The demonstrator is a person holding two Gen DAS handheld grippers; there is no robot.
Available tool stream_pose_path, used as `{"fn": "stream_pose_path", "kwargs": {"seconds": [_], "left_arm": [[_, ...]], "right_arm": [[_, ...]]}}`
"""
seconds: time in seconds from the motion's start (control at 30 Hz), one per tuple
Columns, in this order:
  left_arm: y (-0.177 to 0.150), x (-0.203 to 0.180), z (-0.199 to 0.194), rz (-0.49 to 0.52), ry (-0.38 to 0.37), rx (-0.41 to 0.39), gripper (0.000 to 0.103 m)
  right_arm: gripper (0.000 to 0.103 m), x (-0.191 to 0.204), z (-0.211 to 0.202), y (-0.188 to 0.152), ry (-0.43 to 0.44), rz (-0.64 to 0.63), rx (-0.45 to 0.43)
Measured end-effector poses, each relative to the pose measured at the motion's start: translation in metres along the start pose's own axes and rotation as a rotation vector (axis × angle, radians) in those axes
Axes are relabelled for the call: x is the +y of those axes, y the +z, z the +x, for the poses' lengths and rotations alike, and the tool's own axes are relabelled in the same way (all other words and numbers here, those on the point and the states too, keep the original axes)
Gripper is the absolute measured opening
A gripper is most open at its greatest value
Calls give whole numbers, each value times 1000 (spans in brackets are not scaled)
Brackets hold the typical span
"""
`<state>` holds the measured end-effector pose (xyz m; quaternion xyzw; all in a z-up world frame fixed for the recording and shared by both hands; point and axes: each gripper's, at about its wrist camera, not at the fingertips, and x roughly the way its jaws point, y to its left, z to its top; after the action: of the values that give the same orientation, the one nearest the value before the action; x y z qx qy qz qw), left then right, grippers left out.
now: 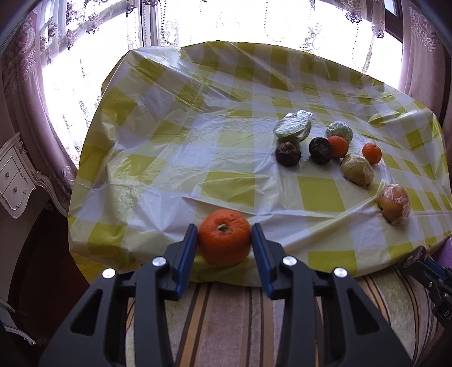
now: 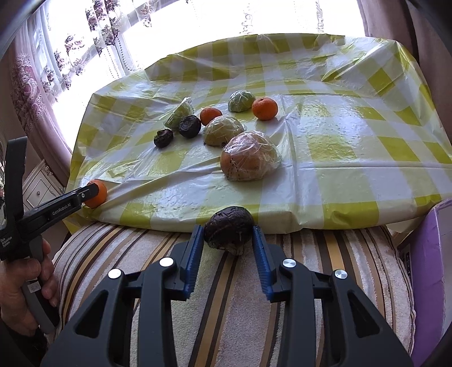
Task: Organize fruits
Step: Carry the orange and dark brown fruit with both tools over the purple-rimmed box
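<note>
My left gripper (image 1: 224, 234) is shut on an orange tangerine (image 1: 224, 237) at the near left edge of the checked table (image 1: 175, 158); it also shows in the right wrist view (image 2: 97, 194). My right gripper (image 2: 228, 233) is shut on a dark purple fruit (image 2: 228, 230), held just off the table's near edge above a striped cushion (image 2: 214, 282). On the table lie two dark fruits (image 1: 288, 153) (image 1: 320, 150), two tangerines (image 1: 338, 146) (image 1: 372, 153), and several plastic-wrapped fruits, including a big orange-brown one (image 2: 249, 160) and a green one (image 2: 223, 131).
The yellow-and-white plastic cloth is wrinkled. A bright window with lace curtains (image 1: 197, 19) lies behind the table. A white ornate cabinet (image 1: 17, 180) stands at the left. A purple box (image 2: 432, 271) sits at the right of the cushion.
</note>
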<state>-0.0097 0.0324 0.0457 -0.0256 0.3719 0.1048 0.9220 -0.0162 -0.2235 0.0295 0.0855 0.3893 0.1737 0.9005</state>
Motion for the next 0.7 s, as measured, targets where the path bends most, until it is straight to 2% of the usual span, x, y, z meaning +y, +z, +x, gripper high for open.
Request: {"fn": "stream_pose_path", "kwargs": {"seconds": [0.13, 0.27, 0.37, 0.47, 0.57, 0.7], "left_arm": [[6, -21, -27, 56, -60, -96, 39], [11, -63, -47, 134, -195, -135, 39], [11, -110, -61, 213, -323, -146, 39], [8, -166, -74, 293, -466, -138, 39], [-1, -226, -87, 404, -574, -140, 39], [-23, -304, -103, 548, -720, -124, 39]], "right_arm": [[36, -10, -17, 6, 16, 42, -37], [36, -29, -43, 13, 5, 93, -71], [36, -53, -70, 17, -27, 145, -107], [36, -87, -101, 14, -103, 206, -139], [36, -129, -126, 3, -193, 283, -150], [36, -185, -151, -22, -345, 353, -122]]}}
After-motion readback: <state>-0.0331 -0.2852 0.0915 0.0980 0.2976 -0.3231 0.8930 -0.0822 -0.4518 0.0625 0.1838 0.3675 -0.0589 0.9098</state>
